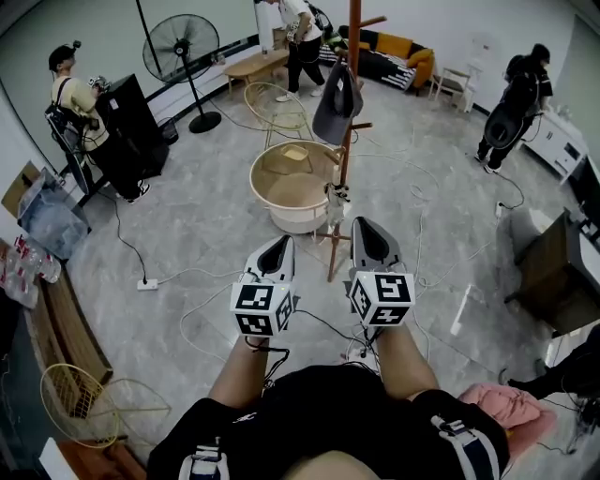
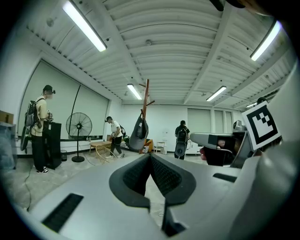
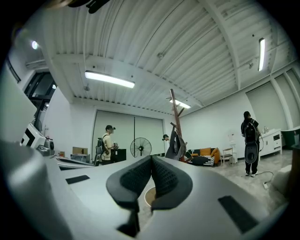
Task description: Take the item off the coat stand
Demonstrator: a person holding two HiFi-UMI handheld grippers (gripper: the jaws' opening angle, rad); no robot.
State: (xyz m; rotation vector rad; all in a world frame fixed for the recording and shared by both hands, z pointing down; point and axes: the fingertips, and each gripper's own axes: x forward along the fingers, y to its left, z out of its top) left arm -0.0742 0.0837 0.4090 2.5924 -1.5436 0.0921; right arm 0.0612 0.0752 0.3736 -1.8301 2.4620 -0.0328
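Zero steps appear complete: the grey cap hangs high on the coat stand, out on the open floor. Left tongs and right tongs are both closed, empty and well short of it. The reach, grip and lift-off all remain.

We count two grippers, the left gripper and the right gripper, one coat stand, one hanging grey item, one standing fan, one round tub and three other people.
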